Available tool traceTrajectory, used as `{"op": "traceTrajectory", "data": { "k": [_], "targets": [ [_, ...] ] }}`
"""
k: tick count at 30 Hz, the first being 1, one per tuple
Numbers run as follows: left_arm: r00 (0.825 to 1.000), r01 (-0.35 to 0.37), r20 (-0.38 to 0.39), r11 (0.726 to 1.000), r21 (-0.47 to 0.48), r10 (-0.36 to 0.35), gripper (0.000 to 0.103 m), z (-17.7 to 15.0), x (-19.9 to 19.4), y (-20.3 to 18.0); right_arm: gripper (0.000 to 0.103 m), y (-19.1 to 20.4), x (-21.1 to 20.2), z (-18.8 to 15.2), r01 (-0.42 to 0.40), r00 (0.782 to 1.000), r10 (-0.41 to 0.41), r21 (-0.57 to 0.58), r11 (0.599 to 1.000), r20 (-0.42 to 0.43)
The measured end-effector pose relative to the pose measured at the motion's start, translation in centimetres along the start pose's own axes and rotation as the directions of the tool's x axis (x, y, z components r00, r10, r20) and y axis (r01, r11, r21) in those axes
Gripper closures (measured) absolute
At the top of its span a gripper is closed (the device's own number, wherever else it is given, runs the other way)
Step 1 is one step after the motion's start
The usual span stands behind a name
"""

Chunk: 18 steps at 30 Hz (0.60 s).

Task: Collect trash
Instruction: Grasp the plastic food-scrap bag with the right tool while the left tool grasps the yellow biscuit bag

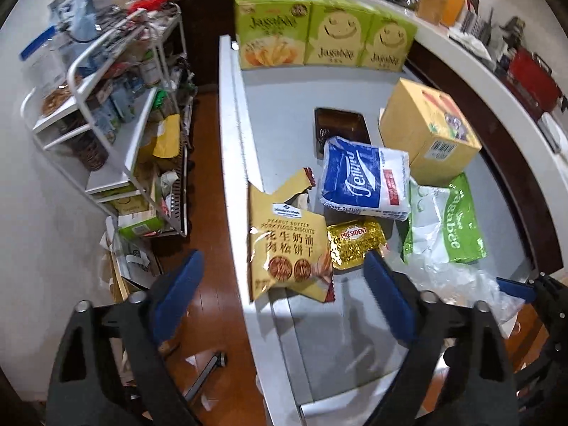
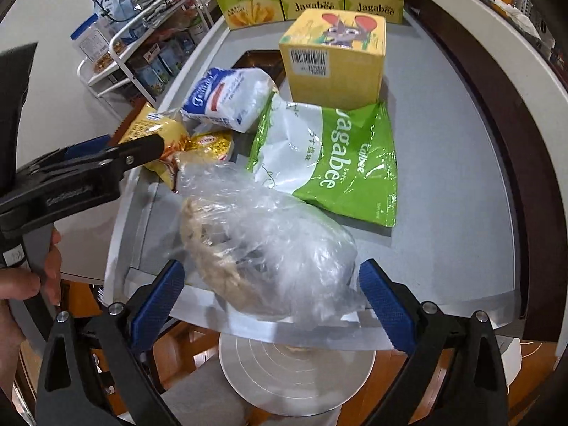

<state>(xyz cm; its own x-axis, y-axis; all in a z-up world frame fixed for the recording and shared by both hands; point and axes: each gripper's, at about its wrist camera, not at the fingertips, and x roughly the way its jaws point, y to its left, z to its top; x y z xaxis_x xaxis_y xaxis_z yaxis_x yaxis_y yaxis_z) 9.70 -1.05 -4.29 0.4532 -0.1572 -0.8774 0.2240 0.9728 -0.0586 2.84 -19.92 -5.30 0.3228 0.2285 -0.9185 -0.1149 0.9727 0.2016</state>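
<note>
Nothing looks collected yet: the left gripper [image 1: 284,298] hangs wide over the torn biscuit packet [image 1: 287,248], and the right gripper [image 2: 271,296] gapes around the crumpled plastic bag [image 2: 262,234], not yet pinching it.

3 green Jagabee boxes [image 1: 321,37] at the table's [image 1: 277,106] far edge, cluttered white rack [image 1: 117,113] beside it

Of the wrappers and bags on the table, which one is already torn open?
The yellow peanut butter biscuit bag at the table's left edge: its top is ripped into ragged flaps, while the blue-white pack and gold President pack look intact.
</note>
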Motion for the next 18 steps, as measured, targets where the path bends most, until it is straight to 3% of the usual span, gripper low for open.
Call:
{"op": "traceTrajectory", "data": {
  "k": [7,11,13,18],
  "targets": [
    [0.999,0.031,-0.038,0.999,0.014,-0.031,0.031,0.5,1.8,0.3,0.007,-0.5,0.8,0.7,-0.007,1.000,0.008,0.021,1.000,-0.012],
    [0.999,0.022,-0.036,0.999,0.039,-0.021,0.036,0.6,1.9,0.3,0.022,-0.4,1.3,1.0,-0.032,0.999,0.032,0.010,0.999,-0.023],
    [0.999,0.048,-0.024,0.998,0.050,-0.047,0.052,0.6,1.7,0.4,0.026,-0.3,1.2,1.1,-0.047,0.999,0.047,0.003,0.999,-0.015],
    [0.997,0.068,-0.022,0.996,0.051,-0.067,0.054,0.1,1.1,0.2,0.033,-0.6,0.7,1.2,-0.062,0.998,0.062,-0.008,0.998,-0.005]
  ]
}}
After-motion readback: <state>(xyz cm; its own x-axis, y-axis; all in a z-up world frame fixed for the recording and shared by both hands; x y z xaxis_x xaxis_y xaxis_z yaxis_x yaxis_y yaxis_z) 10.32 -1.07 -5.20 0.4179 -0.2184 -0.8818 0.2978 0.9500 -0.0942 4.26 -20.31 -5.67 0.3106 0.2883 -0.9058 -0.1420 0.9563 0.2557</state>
